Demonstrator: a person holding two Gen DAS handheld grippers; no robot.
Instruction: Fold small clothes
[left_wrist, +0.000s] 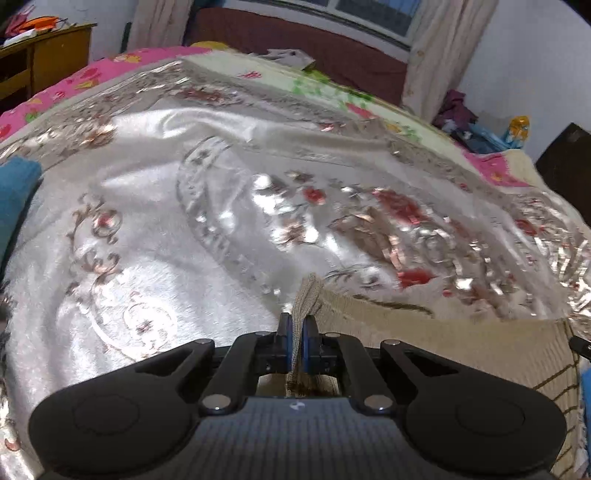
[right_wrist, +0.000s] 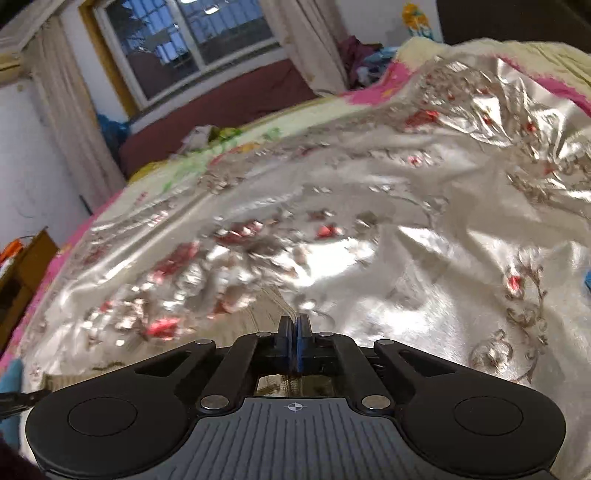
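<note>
Pinching opposite edges, the beige knit garment is clamped by the left gripper and right gripper over the satin bedspread; thin bites could be lost under tension.

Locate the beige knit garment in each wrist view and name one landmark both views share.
Left wrist: the beige knit garment fills the lower right, its ribbed edge pinched in the left gripper.
Right wrist: only a blurred strip of it shows bottom centre, pinched in the right gripper.
Shared landmark: the window beyond the bed.
</note>
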